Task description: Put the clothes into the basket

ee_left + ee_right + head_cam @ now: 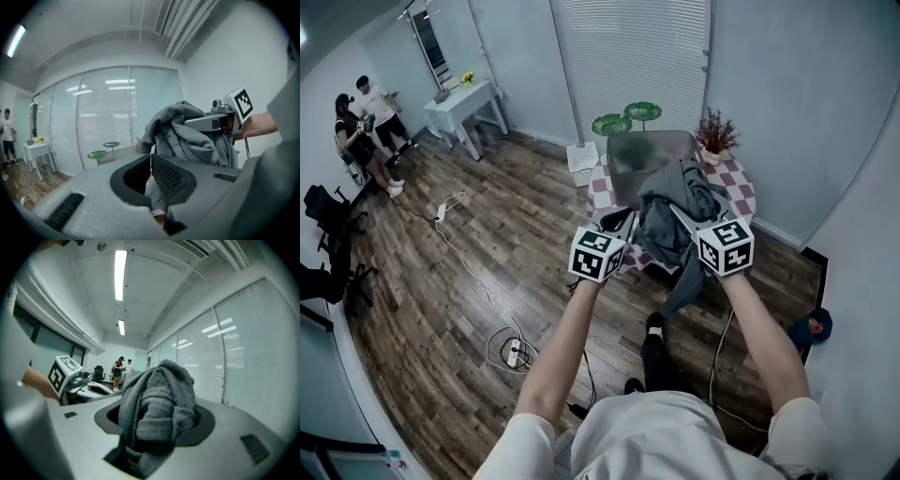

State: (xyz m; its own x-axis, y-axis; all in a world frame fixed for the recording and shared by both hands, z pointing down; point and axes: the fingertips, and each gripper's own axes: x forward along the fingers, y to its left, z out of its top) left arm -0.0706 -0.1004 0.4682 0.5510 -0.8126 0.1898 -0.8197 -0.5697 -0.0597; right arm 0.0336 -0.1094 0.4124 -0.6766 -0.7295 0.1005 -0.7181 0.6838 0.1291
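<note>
A grey garment point(675, 220) hangs bunched above the checkered table point(739, 186). My right gripper point(682, 217) is shut on it, and its folds fill the jaws in the right gripper view point(159, 408). Seen from the left gripper view, the garment point(187, 136) drapes over the right gripper point(186, 123). My left gripper point(619, 223) sits just left of the cloth with its jaws apart. Its mesh pad point(168, 176) is bare, and a scrap of pale cloth shows below it. The grey basket point(649, 155) stands on the table behind the garment, its rim point(117, 154) visible in the left gripper view.
A potted plant point(715, 133) stands on the table's far right, and green leaf-shaped stands point(625, 117) are behind it. Cables and a power strip point(514, 352) lie on the wood floor. A white side table point(469, 103) and two people point(366, 122) are far left.
</note>
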